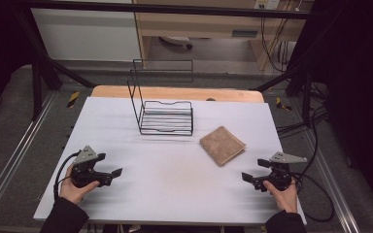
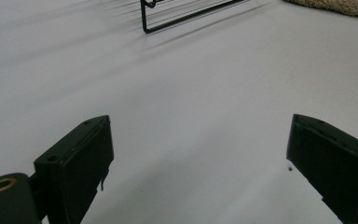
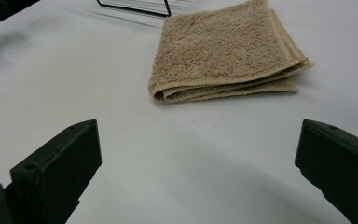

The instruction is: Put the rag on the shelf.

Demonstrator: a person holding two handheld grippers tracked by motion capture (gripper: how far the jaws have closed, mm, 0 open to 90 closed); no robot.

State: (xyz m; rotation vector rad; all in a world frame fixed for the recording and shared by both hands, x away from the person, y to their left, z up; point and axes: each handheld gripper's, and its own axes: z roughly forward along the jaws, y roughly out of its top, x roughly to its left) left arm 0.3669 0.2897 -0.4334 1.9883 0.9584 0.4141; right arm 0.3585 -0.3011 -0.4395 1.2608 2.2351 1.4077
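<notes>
Ahead of right tongs (image 3: 198, 154): towel (image 3: 223, 51).

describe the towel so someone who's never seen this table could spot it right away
On the white table, look right of the black wire rack standing near the far edge. The folded towel lies flat there, ahead of the right hand-held gripper. It is the one soft, tan, fuzzy square thing.
</notes>
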